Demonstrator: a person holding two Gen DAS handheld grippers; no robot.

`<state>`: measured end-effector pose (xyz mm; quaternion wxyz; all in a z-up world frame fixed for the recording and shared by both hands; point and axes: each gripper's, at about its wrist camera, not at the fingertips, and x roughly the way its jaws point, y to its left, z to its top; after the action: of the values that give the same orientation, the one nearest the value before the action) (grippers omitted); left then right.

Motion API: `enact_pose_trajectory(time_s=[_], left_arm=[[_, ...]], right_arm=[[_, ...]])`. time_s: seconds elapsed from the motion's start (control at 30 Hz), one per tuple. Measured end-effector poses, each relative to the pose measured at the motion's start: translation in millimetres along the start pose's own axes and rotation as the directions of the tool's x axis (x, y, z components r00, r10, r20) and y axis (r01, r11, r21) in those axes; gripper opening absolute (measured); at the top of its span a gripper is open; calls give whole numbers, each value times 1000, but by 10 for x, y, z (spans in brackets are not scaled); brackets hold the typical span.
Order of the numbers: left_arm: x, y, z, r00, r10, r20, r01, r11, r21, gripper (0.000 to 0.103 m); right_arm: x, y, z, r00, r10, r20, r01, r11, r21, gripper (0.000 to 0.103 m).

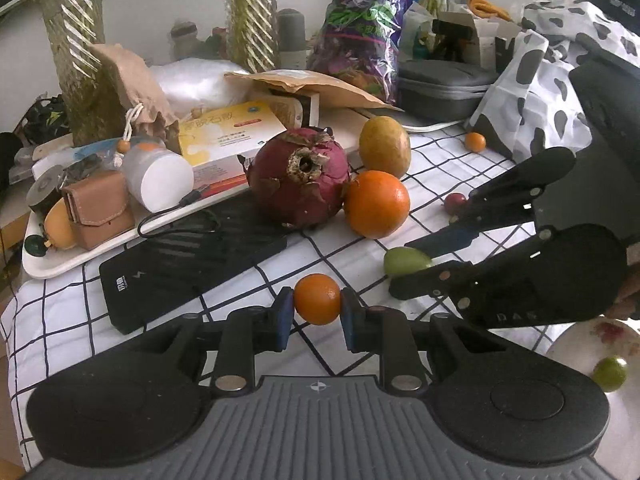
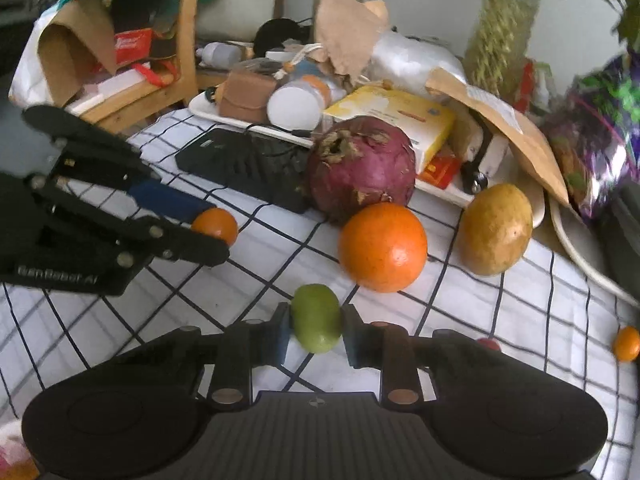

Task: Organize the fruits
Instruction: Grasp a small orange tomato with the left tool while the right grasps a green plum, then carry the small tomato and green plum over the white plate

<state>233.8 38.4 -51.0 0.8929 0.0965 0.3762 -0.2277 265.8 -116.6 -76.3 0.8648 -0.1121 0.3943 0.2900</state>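
My left gripper [image 1: 317, 312] is shut on a small orange fruit [image 1: 317, 298] just above the checked cloth; the same fruit [image 2: 216, 225] shows in the right wrist view between those fingers. My right gripper [image 2: 316, 330] is shut on a small green fruit [image 2: 316, 317], whose tip [image 1: 406, 261] peeks out between its fingers in the left wrist view. Behind them lie a big orange [image 1: 377, 204], a dark red dragon fruit [image 1: 298, 176] and a yellow mango [image 1: 385, 146]. A floral plate [image 1: 600, 336] at lower right holds another green fruit [image 1: 610, 374].
A tiny orange fruit [image 1: 475, 142] and a small dark red fruit [image 1: 455, 202] lie further right on the checked cloth [image 1: 60, 320]. A black power bank [image 1: 188, 264] lies left of centre. A white tray [image 1: 60, 266] with boxes, a jar and pouches fills the back left.
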Motion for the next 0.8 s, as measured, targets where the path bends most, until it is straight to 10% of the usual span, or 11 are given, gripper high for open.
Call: enact_pose_trajectory(time_s=[0.8], left_arm=[[-793,-857,-200,999,-39,35,37,998,49,24]], right_arm=[[-1263,305,-538,998,-15,62,12,999,42,28]])
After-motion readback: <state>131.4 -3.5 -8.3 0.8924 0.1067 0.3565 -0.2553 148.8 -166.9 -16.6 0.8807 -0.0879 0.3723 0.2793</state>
